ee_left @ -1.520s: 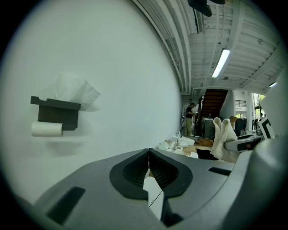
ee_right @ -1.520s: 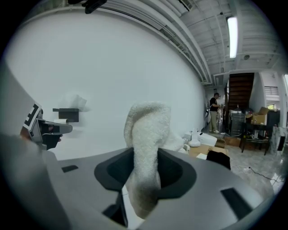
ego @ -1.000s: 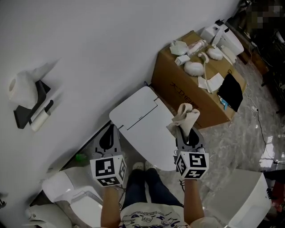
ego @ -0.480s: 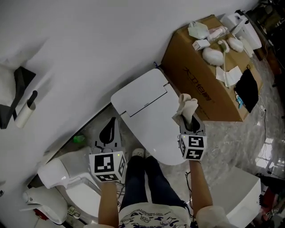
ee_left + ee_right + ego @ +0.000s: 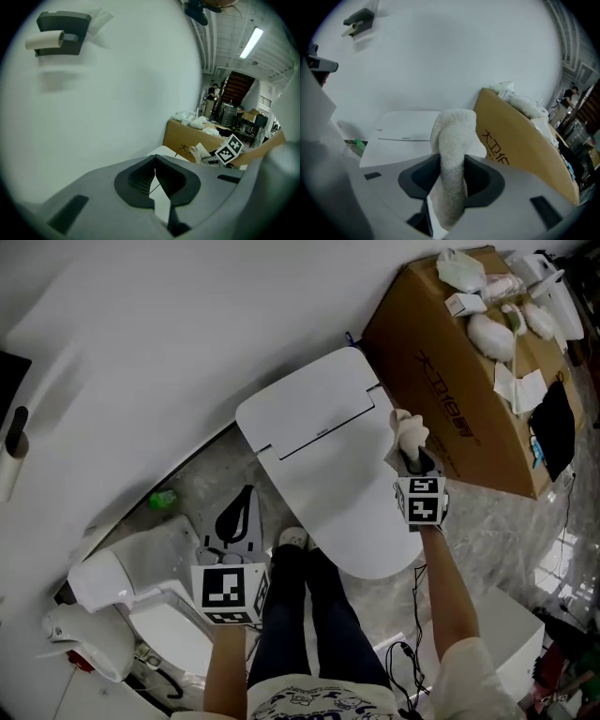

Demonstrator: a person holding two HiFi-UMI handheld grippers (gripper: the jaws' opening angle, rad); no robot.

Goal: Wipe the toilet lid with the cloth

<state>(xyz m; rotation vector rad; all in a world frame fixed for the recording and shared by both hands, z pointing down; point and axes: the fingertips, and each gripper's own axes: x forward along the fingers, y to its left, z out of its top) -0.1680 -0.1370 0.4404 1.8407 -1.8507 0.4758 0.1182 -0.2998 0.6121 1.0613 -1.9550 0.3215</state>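
The white toilet lid [image 5: 323, 460] lies shut in the middle of the head view, its back end toward the wall. My right gripper [image 5: 413, 463] hangs over the lid's right edge, shut on a cream cloth [image 5: 408, 430] that sticks out past the jaws. In the right gripper view the cloth [image 5: 451, 154] stands bunched between the jaws, with the lid [image 5: 405, 136] beyond it. My left gripper [image 5: 234, 538] is held back at the lid's lower left, off the lid; in the left gripper view its jaws [image 5: 154, 176] are pressed together with nothing between them.
A large cardboard box [image 5: 459, 390] with white items on top stands right of the toilet. A second white toilet [image 5: 155, 601] sits lower left. A small green object [image 5: 161, 499] lies on the floor by the wall. The person's legs [image 5: 309, 615] stand at the lid's front.
The right gripper has pushed forward and right with the cloth, to the lid's right edge. The head view has shifted, so the toilet sits higher. The left gripper stayed low.
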